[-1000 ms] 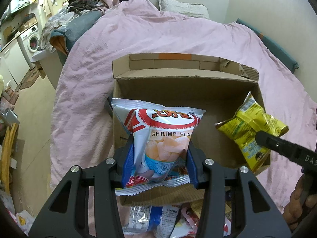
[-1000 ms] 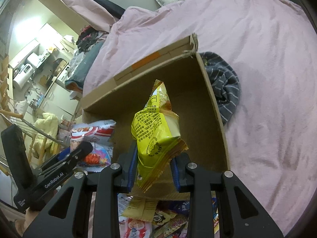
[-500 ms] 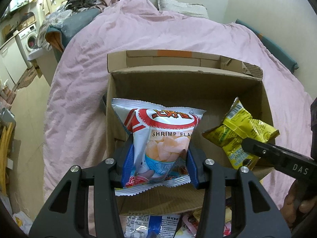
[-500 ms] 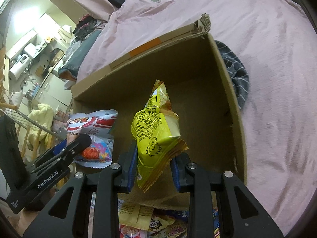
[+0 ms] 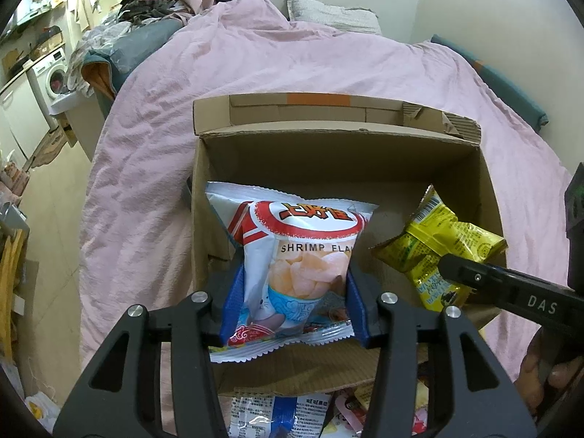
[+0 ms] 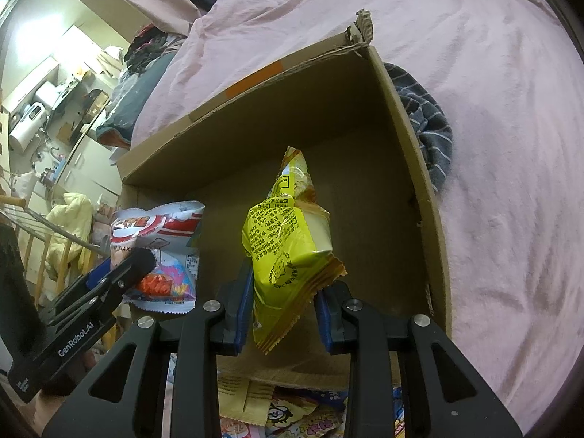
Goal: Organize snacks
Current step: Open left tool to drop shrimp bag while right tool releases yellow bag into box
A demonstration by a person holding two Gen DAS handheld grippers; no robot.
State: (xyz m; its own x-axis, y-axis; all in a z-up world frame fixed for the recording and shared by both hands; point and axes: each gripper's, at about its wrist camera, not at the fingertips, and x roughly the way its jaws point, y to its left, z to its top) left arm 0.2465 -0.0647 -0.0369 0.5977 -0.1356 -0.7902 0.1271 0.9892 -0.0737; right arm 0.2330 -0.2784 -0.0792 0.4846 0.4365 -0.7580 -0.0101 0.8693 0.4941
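Left tool (image 5: 292,303), jaws opening, grips a shrimp-flavour snack bag (image 5: 292,270) over the cardboard box (image 5: 339,153). Right tool (image 6: 283,310) clamps a yellow snack bag (image 6: 288,252) there. Only the right wrist view shows striped cloth (image 6: 430,135) beside the box.

We see the cardboard box (image 5: 339,153) on the bed (image 5: 153,146), the shrimp-flavour snack bag (image 5: 295,266) over its left side, the yellow snack bag (image 5: 434,252) right, loose snack packets (image 6: 292,412) before it.

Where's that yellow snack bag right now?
The yellow snack bag is pinched in the right gripper, over the cardboard box, right of the shrimp snack bag.
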